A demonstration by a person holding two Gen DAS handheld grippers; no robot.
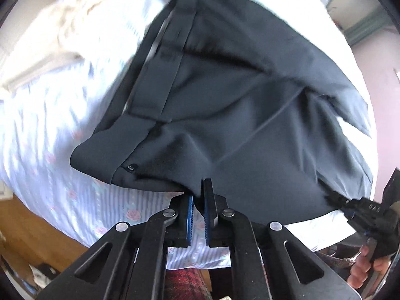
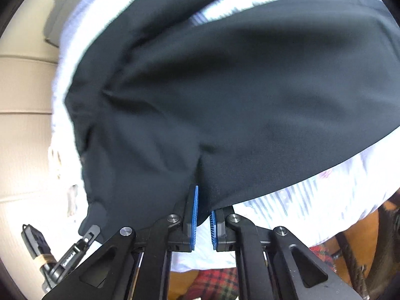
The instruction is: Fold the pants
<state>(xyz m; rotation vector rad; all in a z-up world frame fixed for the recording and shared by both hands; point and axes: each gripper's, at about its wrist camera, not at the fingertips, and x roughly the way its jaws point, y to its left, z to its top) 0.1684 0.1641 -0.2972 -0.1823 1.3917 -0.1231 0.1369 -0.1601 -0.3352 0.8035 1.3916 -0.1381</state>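
Both claws, left claw (image 1: pixel 200 195) and right claw (image 2: pixel 203 200), pinching the pants (image 1: pixel 225 87) hem at the bed (image 1: pixel 50 115) edge; thin bites could slip as fabric lifts.

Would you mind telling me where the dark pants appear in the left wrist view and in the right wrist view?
Left wrist view: the dark pants fill the centre and right, waistband toward the left, near edge pinched in the left gripper.
Right wrist view: the pants fill the centre and upper right, near edge pinched in the right gripper.
Shared landmark: the pale striped floral bedsheet beneath the pants.
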